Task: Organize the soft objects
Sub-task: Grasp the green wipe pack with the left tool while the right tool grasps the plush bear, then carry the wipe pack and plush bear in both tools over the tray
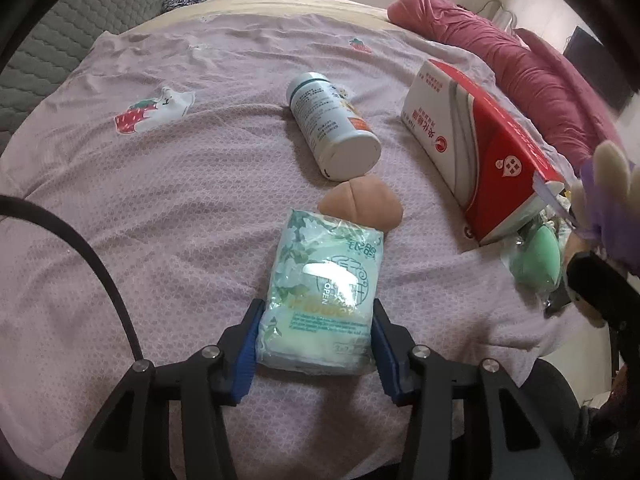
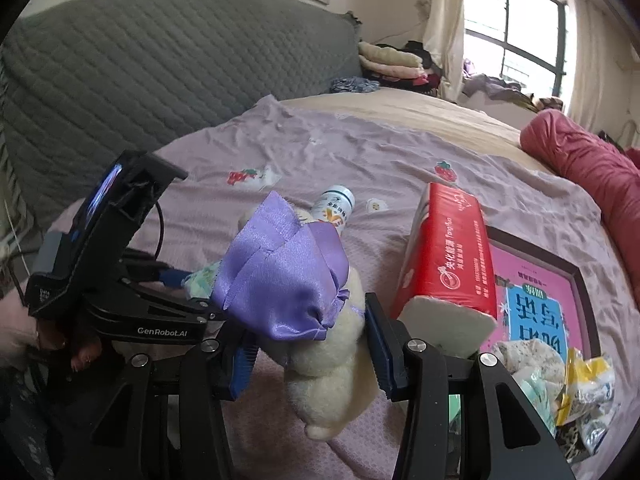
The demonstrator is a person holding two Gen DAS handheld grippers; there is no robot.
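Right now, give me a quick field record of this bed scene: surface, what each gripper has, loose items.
surface: lilac strawberry-print bedsheet
left gripper: jaws closed on the pale green plastic-wrapped tissue pack
right gripper: jaws around the cream plush toy in a purple satin dress, which is raised off the sheet
loose: white cylindrical bottle lying on its side; tan soft mushroom-shaped toy; red and white tissue box

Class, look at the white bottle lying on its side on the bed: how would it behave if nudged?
The white bottle looks rigid and round, so it would probably roll sideways. The soft sheet may slow it. Its weight cannot be judged.
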